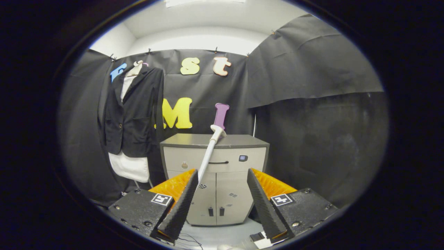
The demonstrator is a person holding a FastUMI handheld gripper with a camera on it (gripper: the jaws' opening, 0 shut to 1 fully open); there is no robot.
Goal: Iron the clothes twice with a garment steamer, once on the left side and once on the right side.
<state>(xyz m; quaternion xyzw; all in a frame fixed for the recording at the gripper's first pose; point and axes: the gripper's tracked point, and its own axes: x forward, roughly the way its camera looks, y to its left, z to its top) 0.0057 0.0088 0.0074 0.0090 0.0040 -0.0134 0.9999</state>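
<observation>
Purple steamer [215,132] leans on the grey cabinet [215,163] ahead, easy for me to grab, my jaws wide open and empty, black jacket [133,111] hanging beyond, left, waiting.

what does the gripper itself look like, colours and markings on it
The gripper has two black wedge-shaped fingers with ribbed pads, orange ridged backing behind each, and black blocks at the base with screws, each bearing a small black-and-white square tag. Thin dark wires trail beneath.
</observation>
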